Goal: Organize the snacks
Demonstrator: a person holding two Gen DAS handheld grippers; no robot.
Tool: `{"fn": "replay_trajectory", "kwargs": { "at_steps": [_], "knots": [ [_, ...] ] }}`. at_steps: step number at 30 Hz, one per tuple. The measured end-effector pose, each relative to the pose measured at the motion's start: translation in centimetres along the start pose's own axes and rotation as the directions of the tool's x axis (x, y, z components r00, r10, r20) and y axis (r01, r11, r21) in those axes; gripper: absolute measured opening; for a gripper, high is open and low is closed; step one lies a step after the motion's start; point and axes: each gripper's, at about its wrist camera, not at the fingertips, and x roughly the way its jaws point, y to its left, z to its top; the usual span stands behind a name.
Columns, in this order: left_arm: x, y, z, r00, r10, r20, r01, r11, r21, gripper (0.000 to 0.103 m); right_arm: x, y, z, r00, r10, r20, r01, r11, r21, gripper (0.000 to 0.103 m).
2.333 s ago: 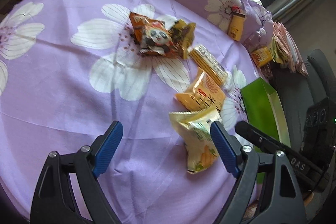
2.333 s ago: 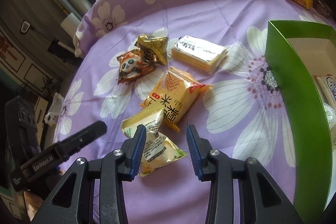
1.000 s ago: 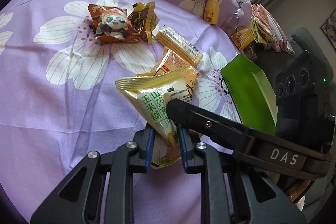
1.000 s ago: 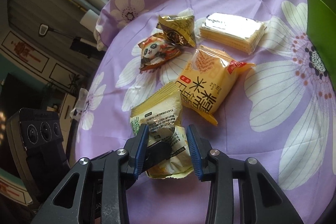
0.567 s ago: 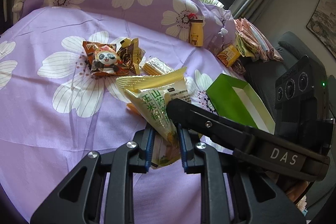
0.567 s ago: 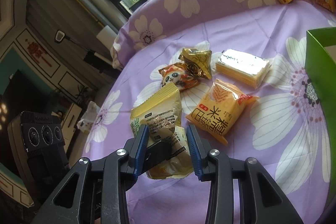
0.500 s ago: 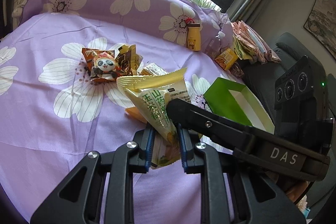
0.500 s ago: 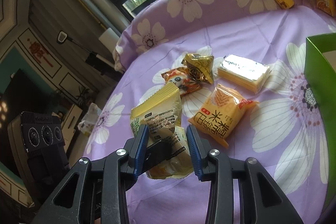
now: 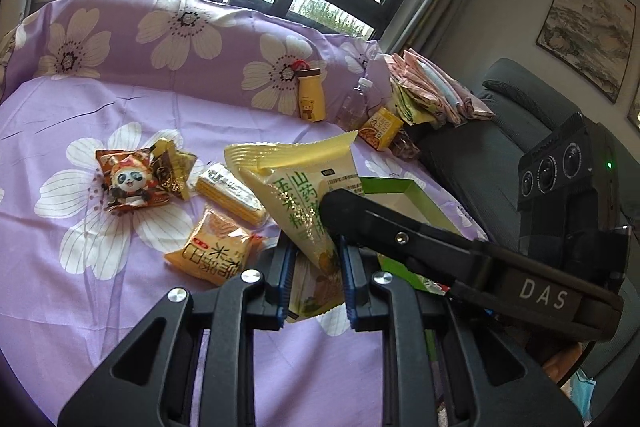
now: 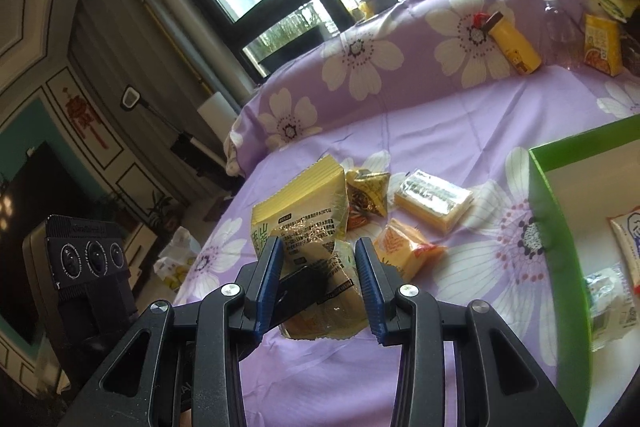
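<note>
Nearest to us, we are clamping the left gripper (image 9: 316, 275) tight on the lower end of the pale yellow snack bag (image 9: 298, 187), which is standing tilted above the purple flowered cloth (image 9: 100, 307), clear of it. In the right wrist view, the right gripper (image 10: 320, 279) is sitting narrowly parted around the same bag (image 10: 308, 223) with one finger of the left gripper between its pads; whether those pads are actually pressing the bag we cannot tell. Just beyond, at about ten o'clock from the held bag in the left view, the orange rice-cracker packet (image 9: 212, 255) is lying flat, with the clear-wrapped wafer pack (image 9: 232, 191) just past it. Further toward ten o'clock, the panda packet (image 9: 128, 183) and the gold foil packet (image 9: 172, 167) are touching one another. At about three o'clock in the right view, the green box (image 10: 560, 247) is lying open with a couple of wrapped snacks inside. Farthest off, near twelve o'clock, a yellow bottle (image 9: 310, 95), a clear bottle (image 9: 354, 103) and a small yellow carton (image 9: 380, 123) are resting by the cloth's raised back edge.
</note>
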Motion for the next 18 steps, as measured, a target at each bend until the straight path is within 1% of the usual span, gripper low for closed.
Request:
{"fn": "replay_trajectory", "kwargs": {
  "at_steps": [2, 6, 7, 9, 14, 18],
  "knots": [
    [0.5, -1.2, 0.3, 1.0, -0.018, 0.001, 0.018, 1.0, 0.015, 0.02, -1.1, -0.7, 0.4, 1.0, -0.014, 0.018, 0.014, 1.0, 0.01, 0.04],
    [2.0, -3.8, 1.0, 0.998, -0.066, -0.02, 0.067, 0.997, 0.044, 0.02, -3.6, -2.3, 1.2, 0.997, -0.048, 0.057, 0.046, 0.998, 0.035, 0.04],
    [2.4, -4.5, 1.1, 0.997, -0.077, -0.025, 0.078, 0.995, 0.055, 0.02, -4.8, -3.4, 1.6, 0.995, -0.059, 0.076, 0.055, 0.997, 0.055, 0.04],
    [3.4, -5.8, 1.4, 0.994, -0.098, -0.037, 0.101, 0.992, 0.07, 0.02, -5.4, -3.9, 1.8, 0.994, -0.063, 0.084, 0.057, 0.996, 0.068, 0.04],
    [6.2, -8.6, 1.9, 0.982, -0.162, -0.092, 0.17, 0.982, 0.081, 0.02, -8.3, -6.9, 2.3, 0.988, -0.099, 0.123, 0.082, 0.988, 0.131, 0.04],
    [8.3, -10.5, 1.9, 0.974, -0.186, -0.13, 0.199, 0.976, 0.09, 0.02, -9.8, -9.1, 2.6, 0.981, -0.135, 0.14, 0.108, 0.977, 0.184, 0.04]
  ]
}}
